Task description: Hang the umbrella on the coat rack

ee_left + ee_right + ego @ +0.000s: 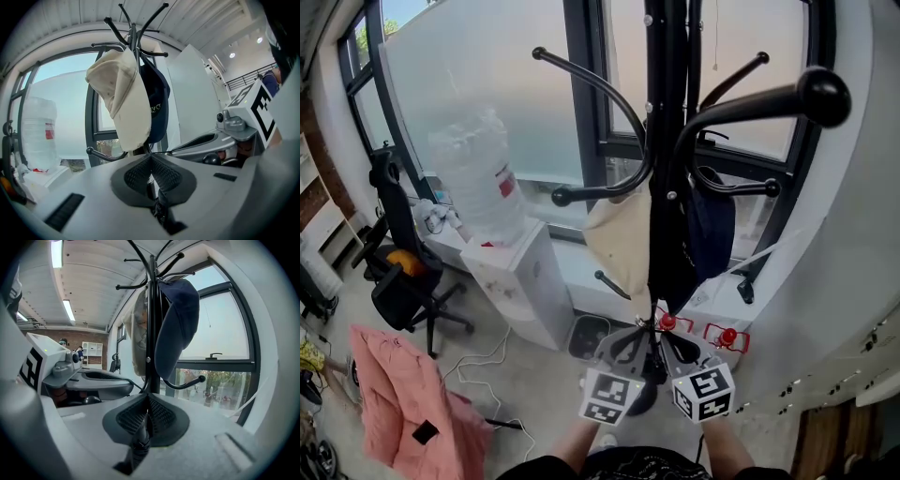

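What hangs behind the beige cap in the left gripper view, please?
A navy cap, partly covered by the beige cap; the coat rack pole there is mostly hidden.

Both claws shut, held side by side out front.
Jaws of the left claw [151,158] are pressed together, ribbed pads meeting at the tip; the right claw [147,401] is the same, with no gap. The two sit just beside each other, noses angled inward, marker cubes up and nearest the body. The left forearm [577,442] and right forearm [729,450] reach forward from the head view's lower edge.
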`<state>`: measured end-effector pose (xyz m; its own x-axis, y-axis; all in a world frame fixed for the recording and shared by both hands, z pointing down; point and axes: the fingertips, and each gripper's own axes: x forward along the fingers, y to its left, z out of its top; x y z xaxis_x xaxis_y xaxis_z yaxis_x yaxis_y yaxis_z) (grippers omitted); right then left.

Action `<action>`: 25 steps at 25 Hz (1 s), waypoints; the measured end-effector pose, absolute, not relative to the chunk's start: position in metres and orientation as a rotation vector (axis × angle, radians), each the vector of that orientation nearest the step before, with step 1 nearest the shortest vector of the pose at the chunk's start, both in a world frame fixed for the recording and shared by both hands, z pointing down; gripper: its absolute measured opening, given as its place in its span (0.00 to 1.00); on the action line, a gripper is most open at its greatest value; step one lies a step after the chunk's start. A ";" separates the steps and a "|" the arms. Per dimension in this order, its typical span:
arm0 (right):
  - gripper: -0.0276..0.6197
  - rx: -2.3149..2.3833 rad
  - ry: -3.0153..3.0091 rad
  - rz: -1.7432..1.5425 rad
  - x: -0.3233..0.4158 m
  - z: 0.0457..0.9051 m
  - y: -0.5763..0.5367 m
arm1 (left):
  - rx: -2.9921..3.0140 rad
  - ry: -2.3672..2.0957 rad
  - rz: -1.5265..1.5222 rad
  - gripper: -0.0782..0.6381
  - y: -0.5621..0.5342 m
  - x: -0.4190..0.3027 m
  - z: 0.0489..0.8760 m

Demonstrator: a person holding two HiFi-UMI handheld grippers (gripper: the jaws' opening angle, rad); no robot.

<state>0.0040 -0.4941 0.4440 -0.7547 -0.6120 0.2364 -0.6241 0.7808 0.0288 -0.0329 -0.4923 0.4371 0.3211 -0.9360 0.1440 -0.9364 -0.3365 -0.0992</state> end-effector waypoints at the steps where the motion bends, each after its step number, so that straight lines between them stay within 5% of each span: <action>1: 0.06 0.967 -2.741 0.079 0.004 0.445 -0.496 | 2.549 -1.807 0.278 0.12 -0.494 -0.033 0.438; 25: 0.06 0.917 -2.755 0.154 -0.013 0.479 -0.503 | 2.463 -1.746 0.213 0.12 -0.505 -0.033 0.474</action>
<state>-0.0129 -0.5025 0.4787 -0.7765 -0.5774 0.2523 -0.6019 0.7981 -0.0258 -0.0332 -0.5053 0.4742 0.3267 -0.9277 0.1806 -0.9439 -0.3299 0.0128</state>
